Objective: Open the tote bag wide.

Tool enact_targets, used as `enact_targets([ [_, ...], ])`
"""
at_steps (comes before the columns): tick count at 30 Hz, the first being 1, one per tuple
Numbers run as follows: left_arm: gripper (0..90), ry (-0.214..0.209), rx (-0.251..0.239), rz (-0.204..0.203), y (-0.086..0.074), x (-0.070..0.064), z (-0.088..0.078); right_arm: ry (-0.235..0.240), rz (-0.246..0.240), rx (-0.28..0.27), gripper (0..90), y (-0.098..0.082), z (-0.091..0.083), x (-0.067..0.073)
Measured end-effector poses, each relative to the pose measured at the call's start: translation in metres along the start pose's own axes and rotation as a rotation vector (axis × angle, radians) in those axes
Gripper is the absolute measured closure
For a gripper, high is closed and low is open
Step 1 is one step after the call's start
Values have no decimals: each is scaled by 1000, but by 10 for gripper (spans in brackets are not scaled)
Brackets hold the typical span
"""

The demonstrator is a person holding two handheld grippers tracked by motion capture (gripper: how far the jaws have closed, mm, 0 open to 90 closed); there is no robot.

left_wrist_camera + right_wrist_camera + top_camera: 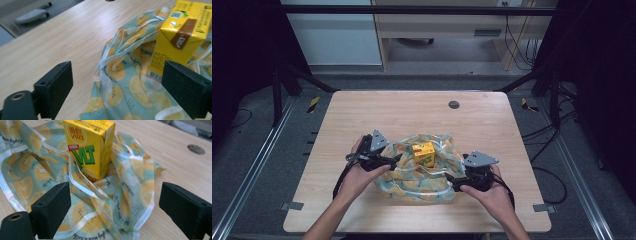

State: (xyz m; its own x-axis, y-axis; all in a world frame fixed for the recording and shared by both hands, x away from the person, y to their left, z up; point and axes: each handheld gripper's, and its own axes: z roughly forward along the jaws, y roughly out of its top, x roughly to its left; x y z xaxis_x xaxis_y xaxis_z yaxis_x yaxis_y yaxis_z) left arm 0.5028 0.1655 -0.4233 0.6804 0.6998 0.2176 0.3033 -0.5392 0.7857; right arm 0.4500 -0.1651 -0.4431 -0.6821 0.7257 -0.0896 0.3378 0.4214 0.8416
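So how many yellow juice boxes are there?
1. The yellow juice box stands upright on the lemon-print bag in the middle of the table. More could be hidden under the bag's folds.

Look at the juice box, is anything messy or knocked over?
Nothing spilled. The juice box stands upright on the lemon-print cloth, which lies bunched and rumpled around it rather than flat. Both grippers hang open beside it.

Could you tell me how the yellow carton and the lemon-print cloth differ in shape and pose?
The carton is a rigid box standing upright; the cloth is soft, crumpled and spread on the table. The carton is plain yellow with printed labels; the cloth is pale teal with lemon slices and a white hem. The carton stands on the cloth, whose folds rise around it. Both carry yellow.
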Motion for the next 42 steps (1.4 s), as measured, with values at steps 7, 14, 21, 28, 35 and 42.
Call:
enact_targets([
  [7, 72, -43, -56, -21, 6, -2, -29, -3, -31, -53, 71, 21, -14, 2],
  [14, 68, -15, -84, -62, -6, 11, -59, -54, 2, -118, 60, 34, -32, -10],
  [21, 68, 28, -65, -125, -45, 27, -77, -160, 73, -148, 60, 22, -51, -33],
  [28, 58, 82, -35, -198, -76, 53, -93, -252, 207, -126, 72, -13, -61, -61],
  [35, 38, 112, 0, -281, -107, 67, -90, -333, 342, -17, 94, -47, -55, -78],
  [42, 48, 129, 59, -316, -137, 64, -77, -360, 438, 64, 102, -71, -36, -79],
])
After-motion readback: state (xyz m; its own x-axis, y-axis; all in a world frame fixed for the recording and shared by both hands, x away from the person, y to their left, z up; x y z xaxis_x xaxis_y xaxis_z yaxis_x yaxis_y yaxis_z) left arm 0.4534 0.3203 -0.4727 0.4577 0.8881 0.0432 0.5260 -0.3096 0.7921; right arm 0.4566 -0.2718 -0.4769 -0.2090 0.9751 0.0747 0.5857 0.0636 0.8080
